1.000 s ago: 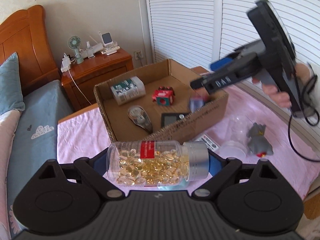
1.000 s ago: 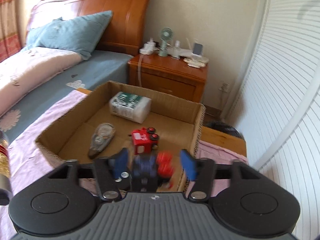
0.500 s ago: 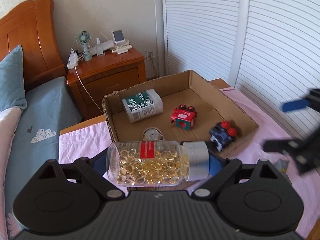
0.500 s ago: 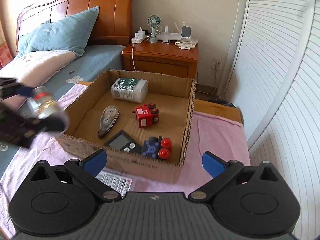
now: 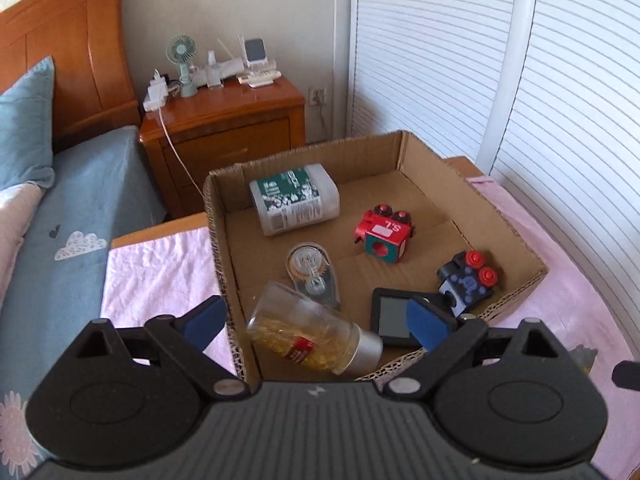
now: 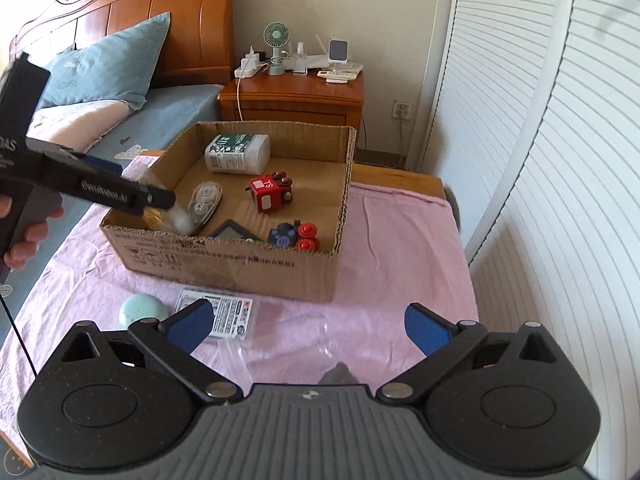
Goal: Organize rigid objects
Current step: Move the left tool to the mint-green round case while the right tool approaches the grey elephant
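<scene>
A cardboard box [image 5: 508, 224] [image 6: 240, 256] stands on the pink cloth. In it lie a green-labelled bottle [image 5: 294, 204], a red toy train [image 5: 384, 236], a blue toy train [image 5: 468, 280], a tape dispenser [image 5: 312, 276] and a small black screen device [image 5: 392, 316]. My left gripper [image 5: 316, 318] is open over the box's near left corner; the clear bottle of yellow capsules [image 5: 312, 340] is blurred just below its fingers, loose inside the box. My right gripper [image 6: 306, 324] is open and empty in front of the box.
On the cloth before the box lie a labelled packet [image 6: 224, 312], a mint round object [image 6: 144, 310], clear plastic and a grey toy [image 6: 338, 374]. A wooden nightstand [image 6: 292, 96] and a bed [image 6: 132, 120] stand behind. Louvred doors are on the right.
My left gripper opened and let go of the capsule bottle, which now lies in the box. My right gripper released the blue train earlier and has drawn back from the box.
</scene>
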### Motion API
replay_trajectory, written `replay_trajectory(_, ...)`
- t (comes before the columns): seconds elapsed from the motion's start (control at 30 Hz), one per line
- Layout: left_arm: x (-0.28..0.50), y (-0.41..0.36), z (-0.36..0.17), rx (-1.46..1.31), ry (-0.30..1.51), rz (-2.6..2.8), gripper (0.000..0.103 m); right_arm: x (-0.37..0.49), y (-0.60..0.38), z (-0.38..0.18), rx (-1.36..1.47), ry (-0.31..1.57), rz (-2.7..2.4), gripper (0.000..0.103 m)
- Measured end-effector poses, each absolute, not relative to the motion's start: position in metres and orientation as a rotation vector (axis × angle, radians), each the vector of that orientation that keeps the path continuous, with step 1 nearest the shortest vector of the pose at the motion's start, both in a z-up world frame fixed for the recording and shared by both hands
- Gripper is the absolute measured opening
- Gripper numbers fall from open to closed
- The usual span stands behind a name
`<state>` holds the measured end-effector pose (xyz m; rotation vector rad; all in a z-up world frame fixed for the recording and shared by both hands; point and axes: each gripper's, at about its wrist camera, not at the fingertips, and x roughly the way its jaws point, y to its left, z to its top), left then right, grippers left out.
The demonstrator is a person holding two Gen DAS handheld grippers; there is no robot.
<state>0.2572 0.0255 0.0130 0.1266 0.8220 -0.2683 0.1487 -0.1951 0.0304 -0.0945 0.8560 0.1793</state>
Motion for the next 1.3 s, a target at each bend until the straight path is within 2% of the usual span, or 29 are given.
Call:
replay_trajectory(0.47,0.177,0.028,0.032,0.151,0.797,-0.205,0.1,0.118,-0.215,0.026,-0.05,0.814,0.182,0.103)
replay_trajectory(0.83,0.114,0.021,-0.012,0.028,0.815,-0.116,0.102,0.114,-0.24,-0.024,0.0,0.833,0.256,0.103)
replay_trajectory(1.3,0.102,0.008,-0.039,0.018,0.859,-0.134,0.102,0.134,-0.235,-0.055,-0.06,0.829,0.388,0.103)
